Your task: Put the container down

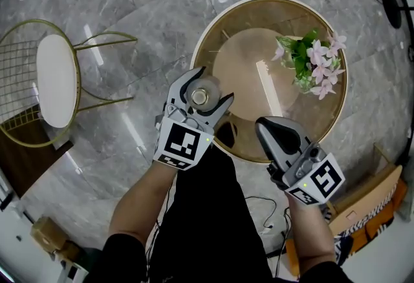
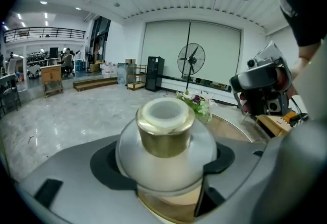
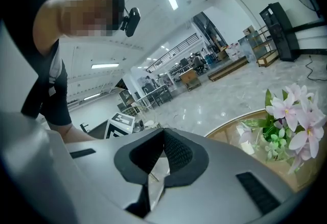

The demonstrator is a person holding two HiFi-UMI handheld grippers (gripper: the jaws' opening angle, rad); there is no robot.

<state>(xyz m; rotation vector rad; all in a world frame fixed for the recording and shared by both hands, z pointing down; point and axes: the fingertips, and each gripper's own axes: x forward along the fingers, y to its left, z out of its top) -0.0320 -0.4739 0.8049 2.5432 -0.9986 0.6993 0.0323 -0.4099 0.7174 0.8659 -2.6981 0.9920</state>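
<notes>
The container is a round frosted-glass jar with a gold neck. My left gripper is shut on the container, its jaws around the round body, holding it upright over the near-left edge of the round gold table. My right gripper hangs over the table's near edge, jaws shut with nothing between them.
A bunch of pink flowers with green leaves stands at the table's far right, also seen as flowers. A gold wire chair with a white seat stands to the left on the marble floor. Cardboard and orange items lie at lower right.
</notes>
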